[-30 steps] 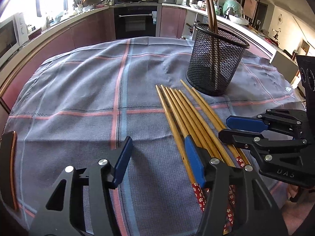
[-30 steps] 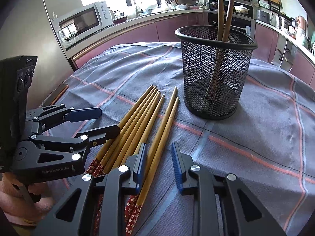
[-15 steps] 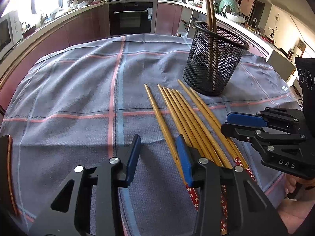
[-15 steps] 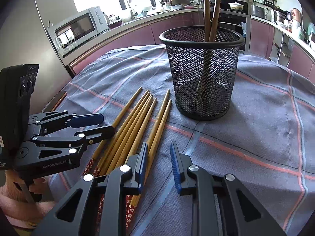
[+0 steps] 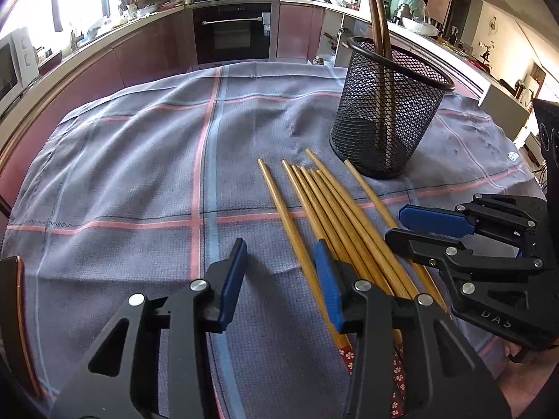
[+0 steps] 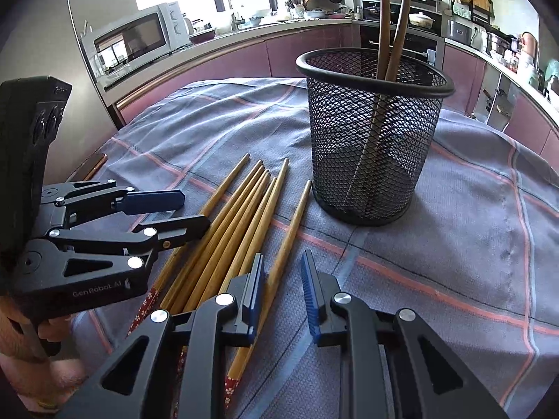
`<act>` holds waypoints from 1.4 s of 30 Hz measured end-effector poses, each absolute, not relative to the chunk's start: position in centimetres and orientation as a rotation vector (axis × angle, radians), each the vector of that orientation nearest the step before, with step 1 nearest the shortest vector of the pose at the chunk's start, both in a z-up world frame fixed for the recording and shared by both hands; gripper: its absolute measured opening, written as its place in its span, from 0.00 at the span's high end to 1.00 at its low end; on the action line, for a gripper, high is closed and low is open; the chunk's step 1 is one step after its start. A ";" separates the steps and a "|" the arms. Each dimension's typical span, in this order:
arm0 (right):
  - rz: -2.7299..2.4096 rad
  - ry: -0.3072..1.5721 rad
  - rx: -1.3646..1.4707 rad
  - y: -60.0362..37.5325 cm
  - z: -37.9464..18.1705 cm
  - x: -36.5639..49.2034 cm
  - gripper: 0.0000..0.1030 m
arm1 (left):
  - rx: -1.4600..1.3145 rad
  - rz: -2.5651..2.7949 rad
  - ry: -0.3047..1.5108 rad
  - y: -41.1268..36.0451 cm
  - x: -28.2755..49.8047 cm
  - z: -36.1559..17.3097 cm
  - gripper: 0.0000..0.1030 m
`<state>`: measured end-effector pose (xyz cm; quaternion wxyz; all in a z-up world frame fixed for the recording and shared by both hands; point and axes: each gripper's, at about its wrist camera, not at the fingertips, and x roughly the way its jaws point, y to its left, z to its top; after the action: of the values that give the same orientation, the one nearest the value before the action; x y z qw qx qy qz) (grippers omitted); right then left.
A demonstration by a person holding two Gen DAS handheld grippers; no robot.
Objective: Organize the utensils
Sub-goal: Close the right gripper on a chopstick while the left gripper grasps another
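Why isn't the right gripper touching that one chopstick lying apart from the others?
Cannot tell. In the right wrist view the right gripper straddles the lone chopstick, jaws parted, but its left pad overlaps the stick, hiding any gap.

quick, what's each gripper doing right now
left gripper: open, straddling the outermost chopstick on the cloth, not pinching it.
right gripper: open, one chopstick between its fingers, not pinched.

left claw (image 5: 279, 272) open over cloth (image 5: 139, 174) | chopsticks (image 5: 335, 216) beside mesh cup (image 5: 384, 115)

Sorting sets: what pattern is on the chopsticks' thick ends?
Red with small white flowers on the chopsticks, clearest in the right wrist view.
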<state>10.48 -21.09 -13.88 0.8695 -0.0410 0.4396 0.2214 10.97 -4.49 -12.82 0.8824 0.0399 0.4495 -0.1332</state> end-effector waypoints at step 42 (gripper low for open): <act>0.554 0.803 0.066 -24.7 -9.4 9.0 0.95 | -0.013 -0.323 0.884 -2.9 8.9 -9.6 0.92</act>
<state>9.01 -24.72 -9.45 0.8828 0.0317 0.3859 0.2659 8.90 -2.91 -9.58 0.8914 -0.0063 0.4257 -0.1556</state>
